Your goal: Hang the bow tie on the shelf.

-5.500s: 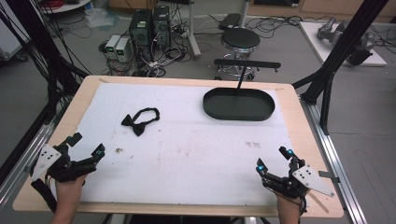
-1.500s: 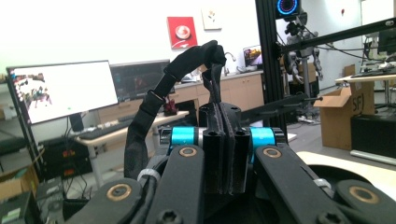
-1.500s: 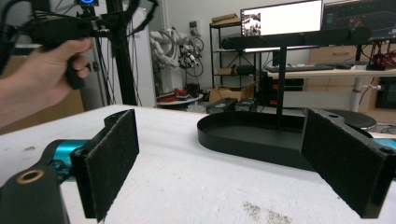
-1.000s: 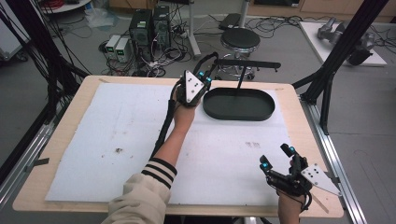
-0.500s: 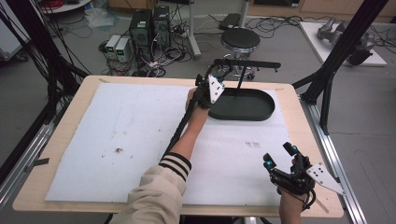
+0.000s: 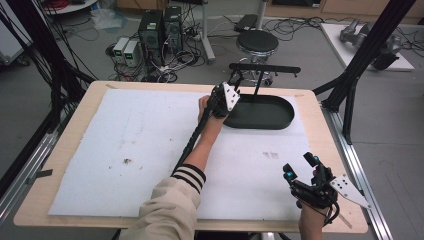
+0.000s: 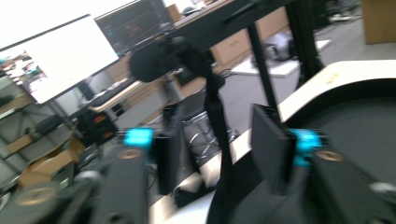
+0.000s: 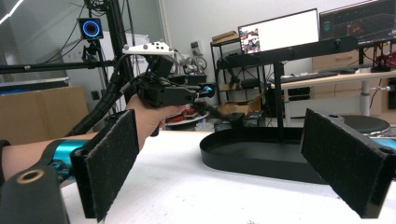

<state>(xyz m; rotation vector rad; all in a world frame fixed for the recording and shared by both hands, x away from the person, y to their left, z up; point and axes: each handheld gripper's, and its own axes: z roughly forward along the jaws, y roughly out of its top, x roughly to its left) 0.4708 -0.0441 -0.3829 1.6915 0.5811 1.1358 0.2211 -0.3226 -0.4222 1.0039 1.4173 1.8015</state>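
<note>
L gripper (image 7: pixel 219 154) is held out over the near-left rim of the black tray (image 6: pixel 265 111), jaws apart. A black bow tie (image 7: pixel 156 60) is seen just ahead of and above the tips, its strap running down btwn the jaws w/ gaps either side; no pinch can be made out (blurred). R gripper (image 6: pixel 300 167) is parked well behind, to the R, jaws spread, nothing in them. Step judged: tie being delivered to the tray, approx. at release. Next, the tie must be let fall inside the rim and the gripper drawn back clear of the stand bar (image 6: pixel 265 68).
</note>
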